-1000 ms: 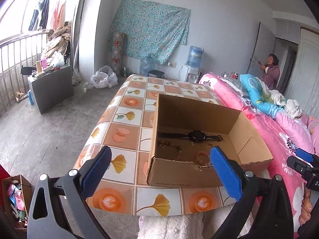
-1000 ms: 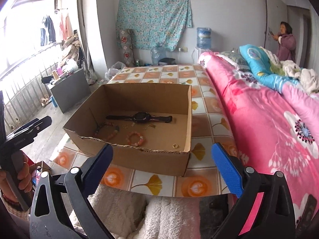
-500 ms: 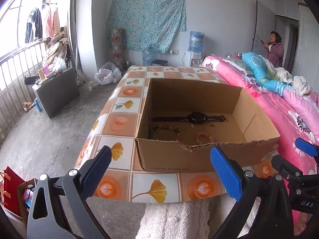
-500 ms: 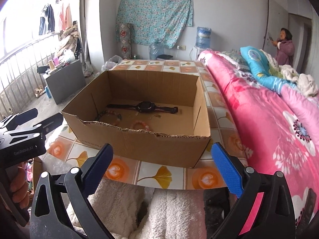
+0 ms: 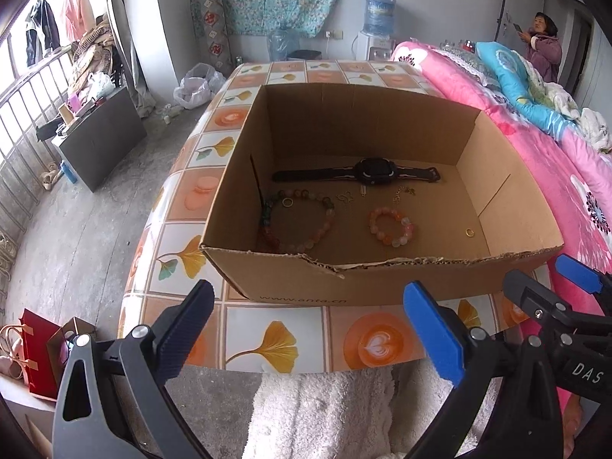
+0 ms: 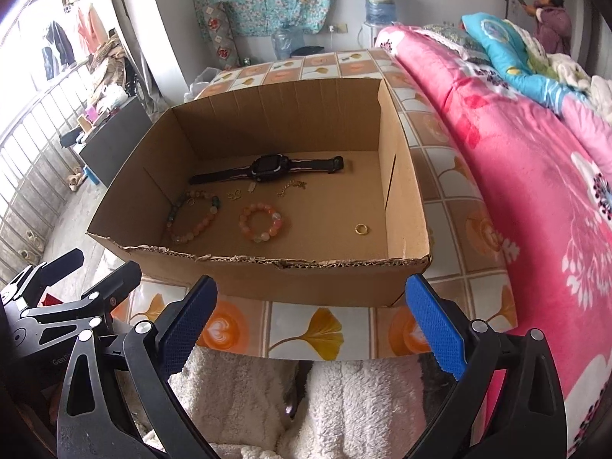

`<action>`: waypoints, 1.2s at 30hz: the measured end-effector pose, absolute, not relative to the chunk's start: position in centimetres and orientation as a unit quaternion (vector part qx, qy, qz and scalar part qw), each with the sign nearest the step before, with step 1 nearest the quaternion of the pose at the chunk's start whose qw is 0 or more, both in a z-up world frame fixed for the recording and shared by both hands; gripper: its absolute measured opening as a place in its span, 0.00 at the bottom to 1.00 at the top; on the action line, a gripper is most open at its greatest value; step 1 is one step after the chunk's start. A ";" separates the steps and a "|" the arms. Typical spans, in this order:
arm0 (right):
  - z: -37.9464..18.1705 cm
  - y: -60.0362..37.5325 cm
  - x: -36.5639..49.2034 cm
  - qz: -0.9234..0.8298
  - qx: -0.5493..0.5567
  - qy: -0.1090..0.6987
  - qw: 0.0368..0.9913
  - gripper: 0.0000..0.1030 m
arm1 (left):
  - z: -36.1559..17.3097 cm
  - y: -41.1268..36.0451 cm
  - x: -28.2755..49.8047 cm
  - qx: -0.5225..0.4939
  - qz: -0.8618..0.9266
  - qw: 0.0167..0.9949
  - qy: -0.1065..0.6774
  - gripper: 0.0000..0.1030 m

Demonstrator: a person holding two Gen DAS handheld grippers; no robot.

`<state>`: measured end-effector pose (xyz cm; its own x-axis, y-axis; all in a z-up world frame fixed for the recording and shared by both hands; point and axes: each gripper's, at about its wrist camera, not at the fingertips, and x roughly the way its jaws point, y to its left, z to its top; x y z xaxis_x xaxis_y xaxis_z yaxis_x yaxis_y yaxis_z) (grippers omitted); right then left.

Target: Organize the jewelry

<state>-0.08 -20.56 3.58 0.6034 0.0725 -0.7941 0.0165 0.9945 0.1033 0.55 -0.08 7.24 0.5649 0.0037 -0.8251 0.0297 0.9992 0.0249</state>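
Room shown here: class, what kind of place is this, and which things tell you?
Most likely a lived-in bedroom at home: a bed with a pink floral quilt, a water dispenser by the wall, and clothes hanging at the window.

My box sits on the table, bed to its right. Inside, the watch lies at the back, two bracelets in front, a ring near the right wall.
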 end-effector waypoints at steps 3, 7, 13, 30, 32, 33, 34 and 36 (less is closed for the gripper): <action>3.4 -20.2 0.3 0.013 0.043 0.452 0.891 0.93 | 6.9 -0.2 0.9 0.025 0.000 0.877 0.480 0.94; 3.2 -20.2 0.7 0.007 0.038 0.460 0.887 0.93 | 6.7 -0.1 1.3 0.022 0.002 0.870 0.492 0.95; 3.1 -20.3 0.9 0.004 0.040 0.465 0.884 0.93 | 6.7 0.0 1.5 0.022 0.003 0.867 0.498 0.94; 2.8 -20.4 1.2 0.005 0.052 0.476 0.878 0.92 | 6.5 0.1 1.6 0.017 0.001 0.861 0.509 0.94; 2.7 -20.4 1.2 0.005 0.054 0.478 0.876 0.92 | 6.4 0.1 1.7 0.017 0.001 0.860 0.511 0.94; 2.7 -20.4 1.2 0.006 0.055 0.479 0.876 0.92 | 6.4 0.1 1.7 0.015 0.000 0.859 0.512 0.94; 2.7 -20.4 1.3 0.006 0.055 0.480 0.876 0.92 | 6.4 0.1 1.7 0.015 -0.001 0.858 0.514 0.94; 2.7 -20.4 1.3 0.006 0.056 0.481 0.875 0.92 | 6.3 0.1 1.8 0.014 -0.001 0.857 0.515 0.94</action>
